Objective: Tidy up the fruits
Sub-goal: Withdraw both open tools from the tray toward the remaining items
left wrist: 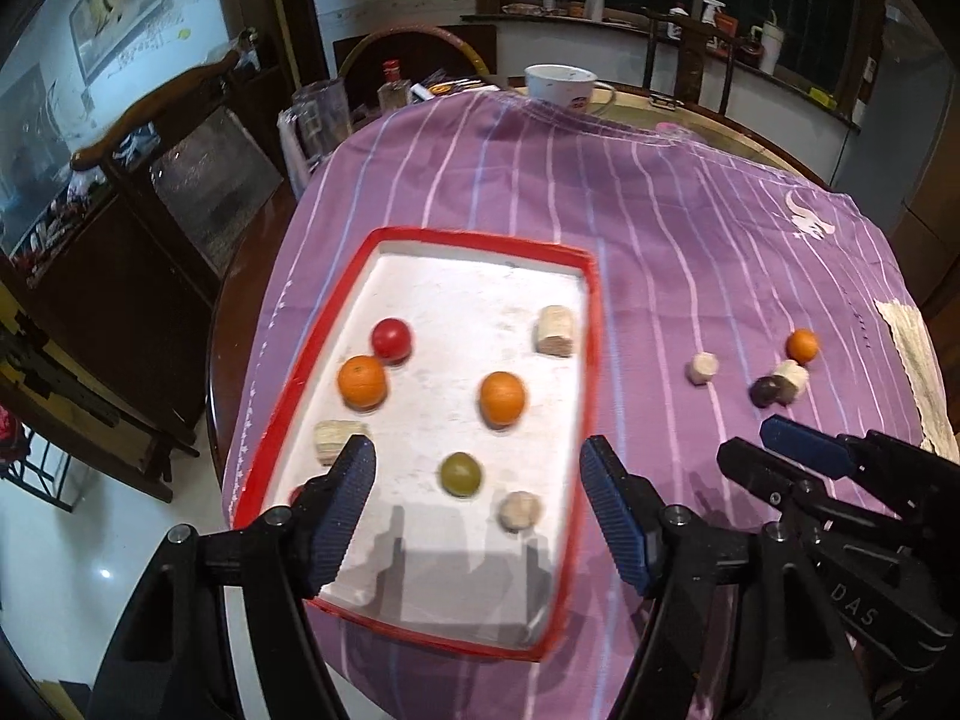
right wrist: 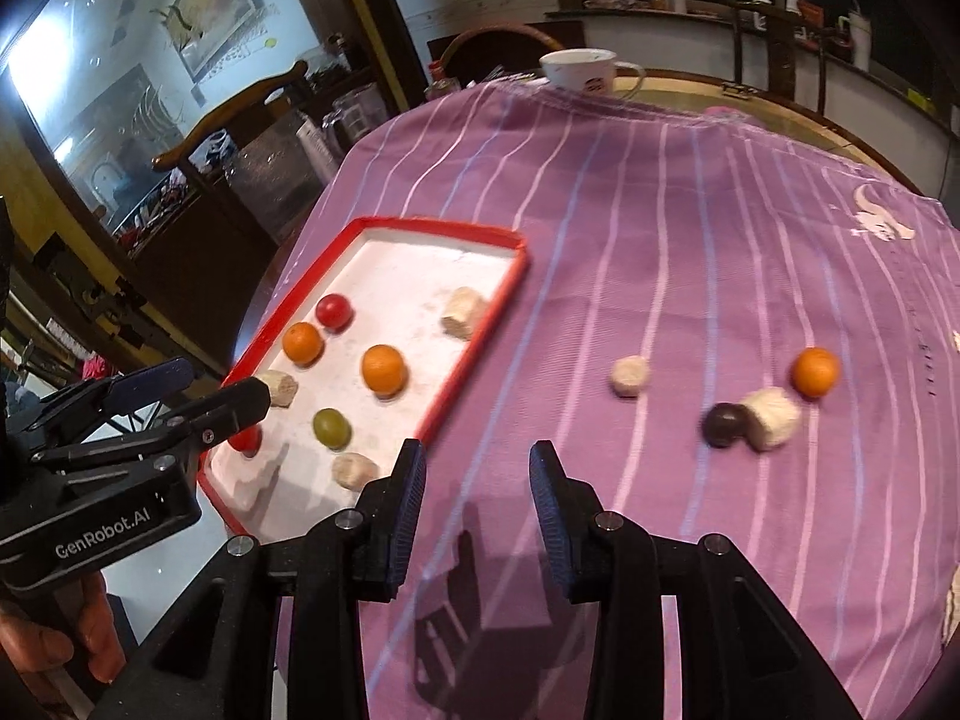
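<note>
Wide open striped cloth between the red-rimmed tray on the left and the loose cluster on the right, with only one pale chunk sitting in that lane. Far right, an orange, a dark fruit and another pale chunk crowd together, the last two touching. Inside the tray, the far end and near edge lie bare; fruit fills the middle.

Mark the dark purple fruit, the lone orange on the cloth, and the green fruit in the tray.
dark purple fruit (right wrist: pixel 724 425), right wrist view, middle of its rounded top.
lone orange (right wrist: pixel 815 371), right wrist view, centre of its peel.
green fruit (left wrist: pixel 460 473), left wrist view, centre of its skin.
</note>
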